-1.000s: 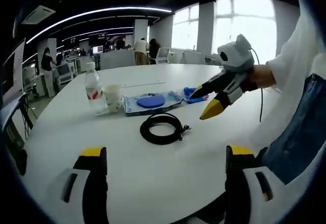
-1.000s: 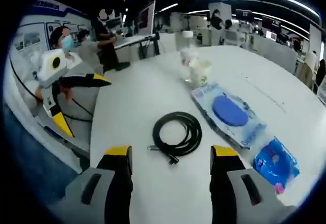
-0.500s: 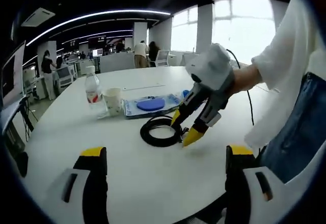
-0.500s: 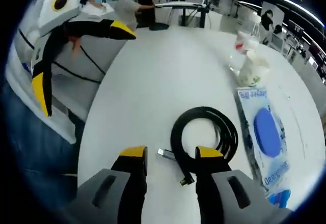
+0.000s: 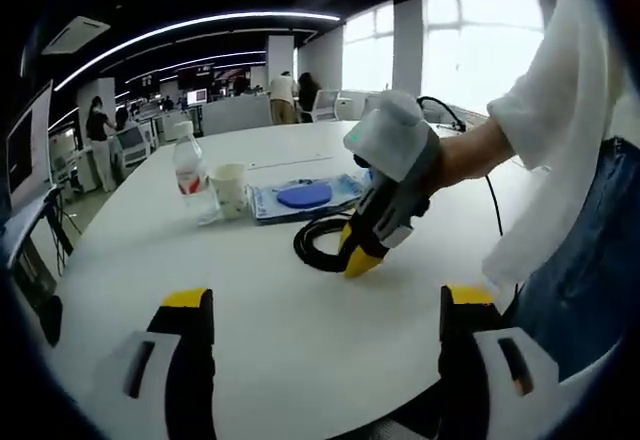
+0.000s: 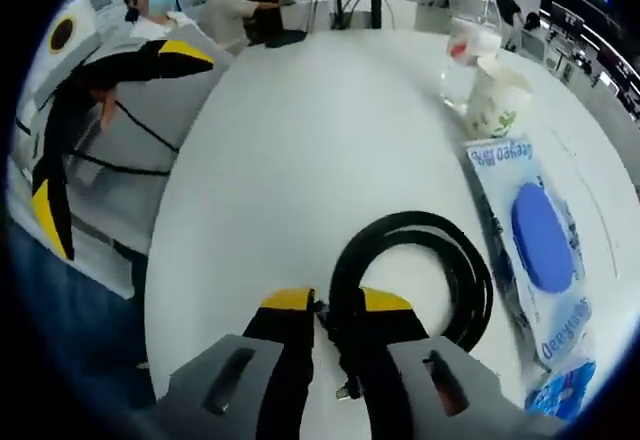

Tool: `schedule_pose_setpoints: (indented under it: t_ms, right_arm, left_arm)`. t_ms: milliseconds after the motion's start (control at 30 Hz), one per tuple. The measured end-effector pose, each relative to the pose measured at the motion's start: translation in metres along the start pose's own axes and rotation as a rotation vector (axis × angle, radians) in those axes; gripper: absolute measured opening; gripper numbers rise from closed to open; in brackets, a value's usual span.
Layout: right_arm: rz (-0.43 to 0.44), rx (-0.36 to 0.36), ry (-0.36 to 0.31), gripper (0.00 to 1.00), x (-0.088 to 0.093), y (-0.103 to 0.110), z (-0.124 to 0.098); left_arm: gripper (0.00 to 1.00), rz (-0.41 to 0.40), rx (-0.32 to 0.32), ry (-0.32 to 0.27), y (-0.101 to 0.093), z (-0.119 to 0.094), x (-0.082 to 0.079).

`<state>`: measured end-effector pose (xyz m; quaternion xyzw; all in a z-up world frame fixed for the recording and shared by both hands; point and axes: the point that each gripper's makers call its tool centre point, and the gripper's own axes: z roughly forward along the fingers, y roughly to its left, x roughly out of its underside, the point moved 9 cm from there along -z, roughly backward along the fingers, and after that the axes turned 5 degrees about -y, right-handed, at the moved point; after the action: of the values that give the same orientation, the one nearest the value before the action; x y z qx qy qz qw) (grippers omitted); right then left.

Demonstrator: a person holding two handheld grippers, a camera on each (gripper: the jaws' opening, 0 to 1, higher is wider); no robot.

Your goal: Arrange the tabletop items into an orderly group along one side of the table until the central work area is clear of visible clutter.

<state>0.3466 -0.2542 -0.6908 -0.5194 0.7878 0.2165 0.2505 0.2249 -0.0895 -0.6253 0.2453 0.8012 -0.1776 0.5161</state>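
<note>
Black cable [image 6: 420,270], coiled on the white tabletop [image 6: 300,140]: the right tongs [image 6: 328,305], angled down, are closed on its near loop. Left tongs [image 5: 318,305] hover wide apart, gripping nothing. Beyond the coil stand a cup [image 5: 230,188] and bottle [image 5: 190,175]; their contents cannot be told.

Curved light strips [image 5: 200,35] run across a dark ceiling. Bright windows [image 5: 470,55] stand behind. People [image 5: 285,95] stand among far desks.
</note>
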Motion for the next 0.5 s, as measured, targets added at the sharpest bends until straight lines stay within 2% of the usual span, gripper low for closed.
schedule_pose_setpoints:
  t_ms: [33, 67, 200, 300, 367, 500]
  right_arm:
    - [0.012, 0.039, 0.018, 0.09, 0.001, -0.002, -0.001]
    - [0.015, 0.034, 0.014, 0.08, 0.001, -0.001, -0.001]
    - [0.055, 0.078, -0.041, 0.06, 0.001, -0.002, -0.010]
    - [0.076, 0.107, -0.100, 0.04, 0.001, -0.005, -0.025]
    - [0.085, 0.117, -0.109, 0.04, 0.002, -0.007, -0.032]
    - [0.132, 0.187, -0.182, 0.03, 0.012, -0.017, -0.063]
  left_arm:
    - [0.96, -0.001, -0.001, 0.002, 0.000, 0.000, 0.000]
    - [0.95, -0.001, -0.004, 0.003, 0.001, 0.000, 0.000]
    - [0.94, -0.003, -0.010, 0.006, 0.002, 0.000, 0.000]
    - [0.93, 0.001, -0.008, 0.012, 0.002, 0.000, 0.001]
    - [0.93, 0.002, -0.006, 0.013, 0.002, 0.001, 0.001]
    - [0.92, -0.003, -0.005, 0.012, 0.002, 0.001, 0.001]
